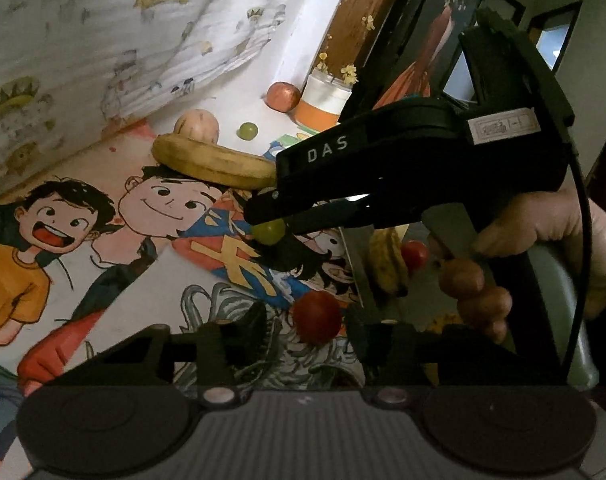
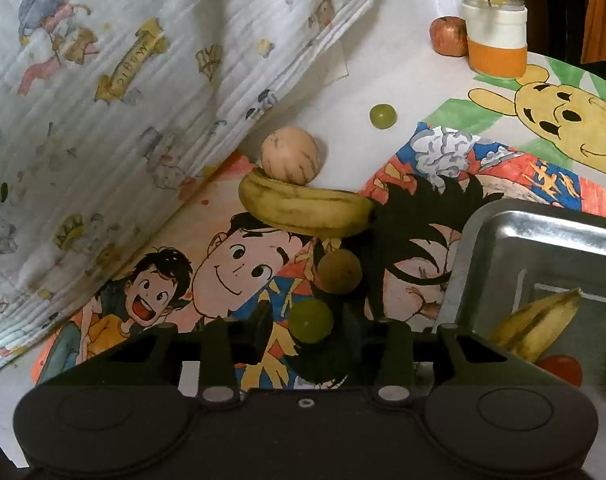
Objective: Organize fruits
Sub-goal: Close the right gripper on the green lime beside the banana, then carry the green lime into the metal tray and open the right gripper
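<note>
In the left wrist view my left gripper is shut on a small red tomato, held above the cartoon mat. My right gripper reaches in from the right, shut on a green grape. In the right wrist view the right gripper holds that green grape between its fingers. A brown round fruit lies just beyond it. A banana, a pale round fruit, another green grape and a red apple lie farther back. A steel tray at right holds a banana and a tomato.
A white and orange jar with yellow flowers stands at the back right beside the apple. A printed quilt rises along the left. The tray in the left wrist view also holds brown fruits. A wooden post stands behind.
</note>
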### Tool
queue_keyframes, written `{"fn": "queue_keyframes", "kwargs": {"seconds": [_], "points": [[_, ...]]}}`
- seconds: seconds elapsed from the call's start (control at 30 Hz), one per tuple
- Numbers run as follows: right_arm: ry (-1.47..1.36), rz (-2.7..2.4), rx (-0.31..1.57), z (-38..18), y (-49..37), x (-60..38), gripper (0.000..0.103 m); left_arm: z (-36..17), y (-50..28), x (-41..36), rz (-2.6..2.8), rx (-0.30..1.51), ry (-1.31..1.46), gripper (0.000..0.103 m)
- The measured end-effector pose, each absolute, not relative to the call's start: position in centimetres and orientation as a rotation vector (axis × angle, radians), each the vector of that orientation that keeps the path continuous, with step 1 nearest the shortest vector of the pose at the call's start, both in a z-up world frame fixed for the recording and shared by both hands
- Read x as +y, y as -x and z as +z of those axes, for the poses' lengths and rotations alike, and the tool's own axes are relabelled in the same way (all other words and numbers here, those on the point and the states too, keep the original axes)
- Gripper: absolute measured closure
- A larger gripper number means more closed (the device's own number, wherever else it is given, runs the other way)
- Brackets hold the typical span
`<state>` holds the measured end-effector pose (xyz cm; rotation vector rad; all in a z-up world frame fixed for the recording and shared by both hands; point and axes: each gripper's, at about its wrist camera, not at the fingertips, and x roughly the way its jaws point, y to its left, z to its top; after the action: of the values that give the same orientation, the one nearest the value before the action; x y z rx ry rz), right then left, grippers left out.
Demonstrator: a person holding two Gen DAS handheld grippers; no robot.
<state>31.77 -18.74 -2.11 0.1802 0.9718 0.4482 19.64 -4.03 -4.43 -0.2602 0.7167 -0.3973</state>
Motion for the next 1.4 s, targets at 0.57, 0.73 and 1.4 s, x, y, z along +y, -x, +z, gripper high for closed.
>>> {"fn": "queue_keyframes", "kwargs": {"seconds": [0.57,0.73,1.4], "points": [[-0.176,0.469,0.957,-2.2,-31.2,-18.8,0.076,-4.7,-20.2,-4.4,-0.421,0.746,0.301,0.075],[-0.198,0.493,0.920,-1.0,-29.6,-19.3,0.076,-4.5,-19.8,-4.0,-0.403,0.761,0.325,0.075],[-0.245,0.529,0.703,5.1,-18.3,-24.4,0.076,-1.5,-15.1,-4.0,-0.356,0.733,0.325,0.075]]}}
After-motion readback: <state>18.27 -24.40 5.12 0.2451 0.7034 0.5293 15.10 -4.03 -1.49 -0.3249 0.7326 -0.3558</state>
